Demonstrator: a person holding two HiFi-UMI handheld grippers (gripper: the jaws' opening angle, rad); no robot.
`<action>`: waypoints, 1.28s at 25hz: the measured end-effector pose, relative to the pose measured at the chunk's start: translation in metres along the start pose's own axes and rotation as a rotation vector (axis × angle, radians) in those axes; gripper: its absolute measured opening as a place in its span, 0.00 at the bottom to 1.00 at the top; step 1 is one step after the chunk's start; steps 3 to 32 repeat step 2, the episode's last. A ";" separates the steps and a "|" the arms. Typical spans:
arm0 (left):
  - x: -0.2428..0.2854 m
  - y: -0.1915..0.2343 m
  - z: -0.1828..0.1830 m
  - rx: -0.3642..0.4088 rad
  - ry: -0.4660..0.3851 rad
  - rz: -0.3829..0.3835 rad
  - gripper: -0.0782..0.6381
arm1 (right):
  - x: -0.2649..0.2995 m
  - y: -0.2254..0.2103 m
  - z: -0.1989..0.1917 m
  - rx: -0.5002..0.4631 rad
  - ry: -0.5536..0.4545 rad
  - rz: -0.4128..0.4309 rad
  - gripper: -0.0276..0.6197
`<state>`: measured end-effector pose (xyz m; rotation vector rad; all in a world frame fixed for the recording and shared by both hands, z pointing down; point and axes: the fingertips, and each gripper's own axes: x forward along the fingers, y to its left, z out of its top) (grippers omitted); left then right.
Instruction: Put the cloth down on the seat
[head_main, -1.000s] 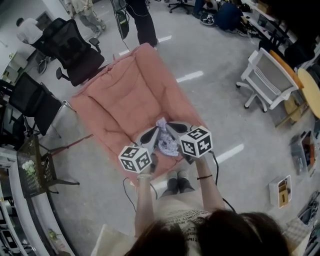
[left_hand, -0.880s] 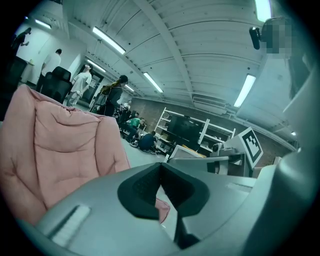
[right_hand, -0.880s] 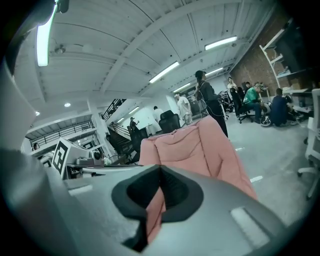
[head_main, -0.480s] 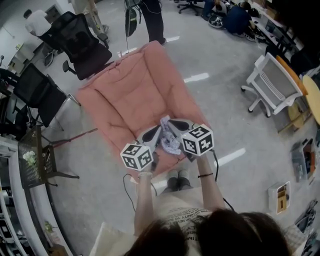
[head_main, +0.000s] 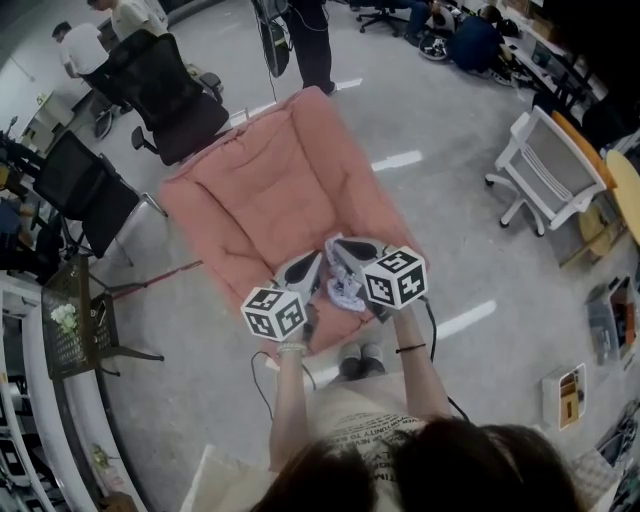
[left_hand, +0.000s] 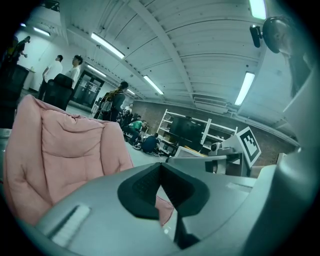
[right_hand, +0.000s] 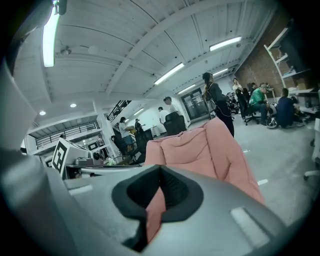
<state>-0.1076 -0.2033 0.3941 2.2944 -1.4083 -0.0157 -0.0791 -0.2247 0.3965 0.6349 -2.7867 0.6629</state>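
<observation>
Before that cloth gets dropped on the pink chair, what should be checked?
1. Cloth above the pink chair's seat: ok, over its front part.
2. Left tool jaws together: ok.
3. Right tool jaws together: ok.
4. Cloth actually pinched by the tools: cannot tell, none shows between either pair of jaws.
5. Bystander away from the seat: ok, standing behind the chair's back.

No words or numbers are being shown legibly. Black-and-white square markers are being carried on the left cube (head_main: 272, 312) and the right cube (head_main: 395, 278); below the cubes, print on the person's shirt (head_main: 365, 430) is being shown too small to be read.
</observation>
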 end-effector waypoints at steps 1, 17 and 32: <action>-0.001 0.000 0.000 0.001 0.000 0.001 0.12 | 0.000 0.001 -0.001 0.003 -0.001 0.001 0.05; -0.003 -0.001 -0.001 0.003 0.001 0.002 0.12 | -0.001 0.002 -0.002 0.005 -0.001 0.003 0.05; -0.003 -0.001 -0.001 0.003 0.001 0.002 0.12 | -0.001 0.002 -0.002 0.005 -0.001 0.003 0.05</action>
